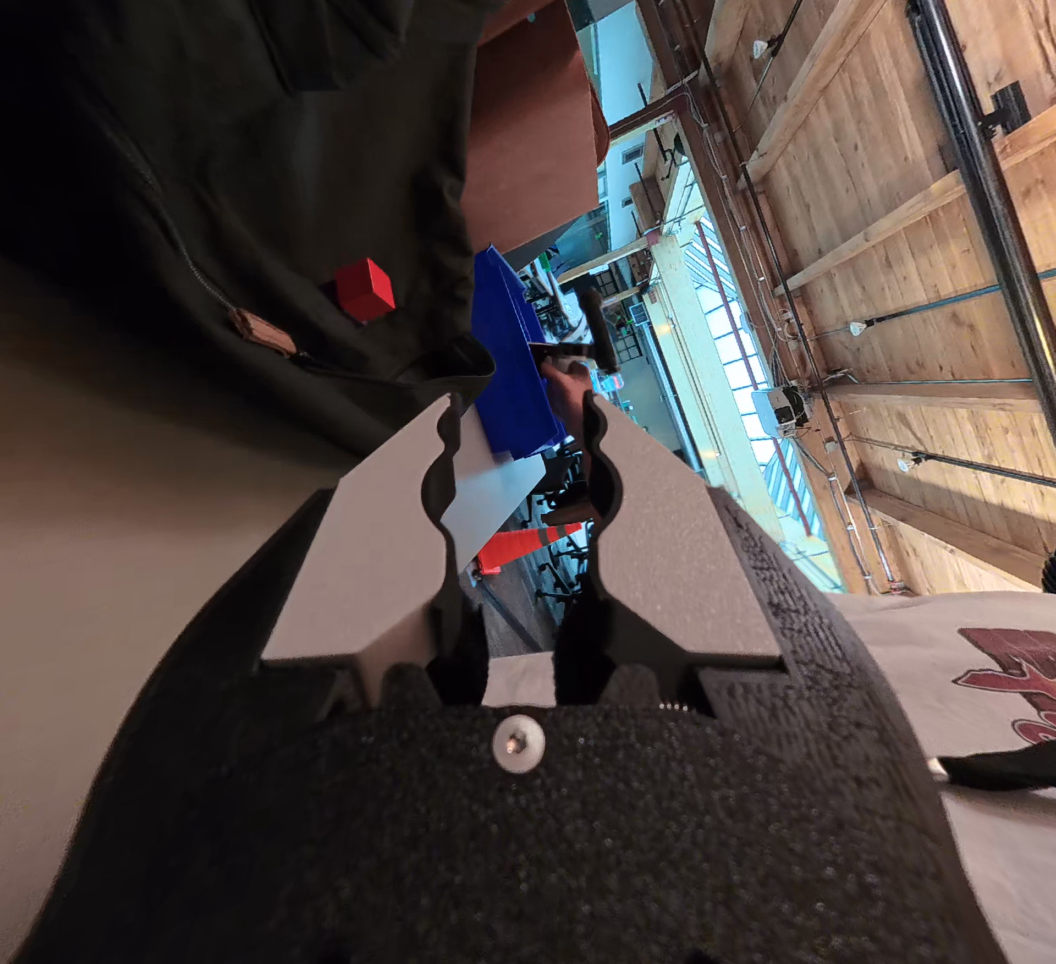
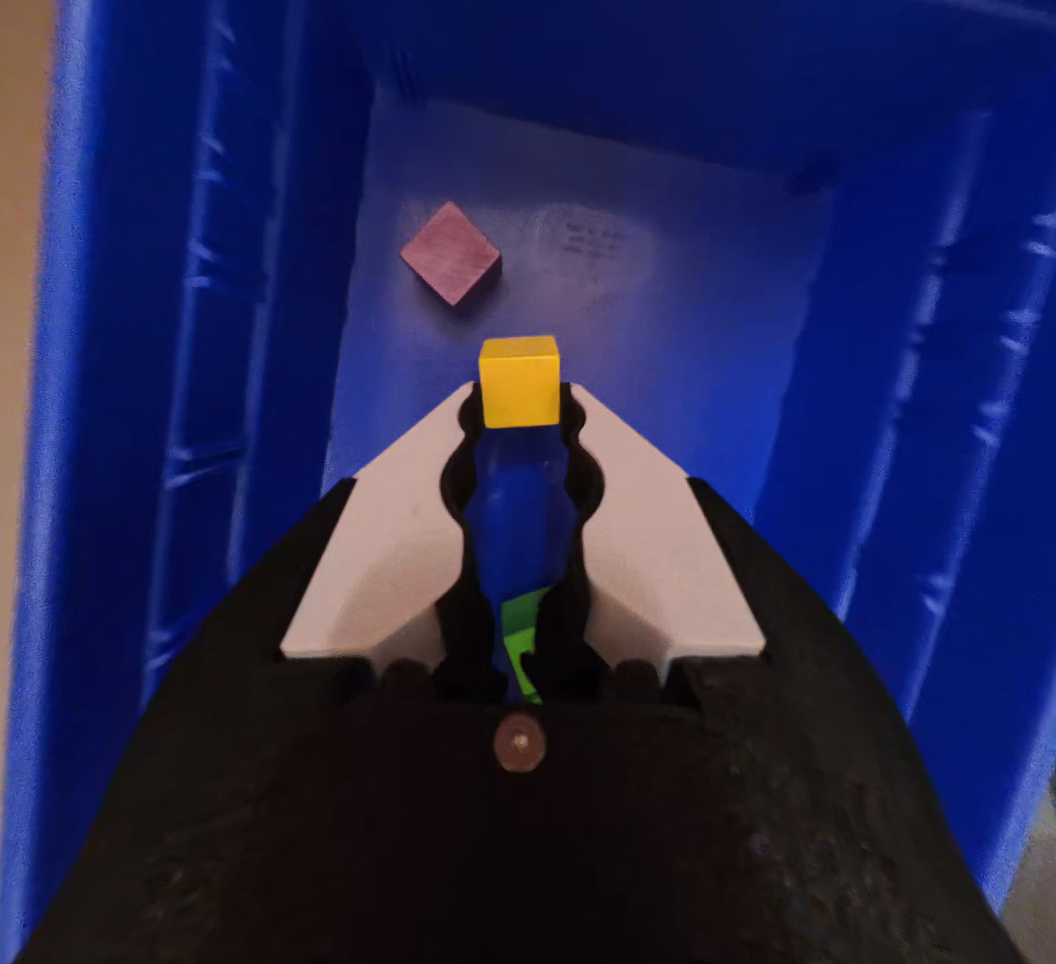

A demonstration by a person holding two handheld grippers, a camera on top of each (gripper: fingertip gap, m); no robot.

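fingers of the right gripper (image 2: 520, 393) are clamped on a yellow cube (image 2: 519, 381), held at their tips inside a blue bin (image 2: 171, 308). on the bin floor just beyond lies a purple cube (image 2: 450, 254), turned cornerwise, apart from the yellow one. a green cube (image 2: 523, 633) shows low between the fingers, partly hidden. the left gripper (image 1: 523, 410) hangs tilted with its fingers apart and nothing between them, near a dark jacket (image 1: 228, 136) on which a red cube (image 1: 366, 289) rests, the counter (image 1: 143, 479) beside it.
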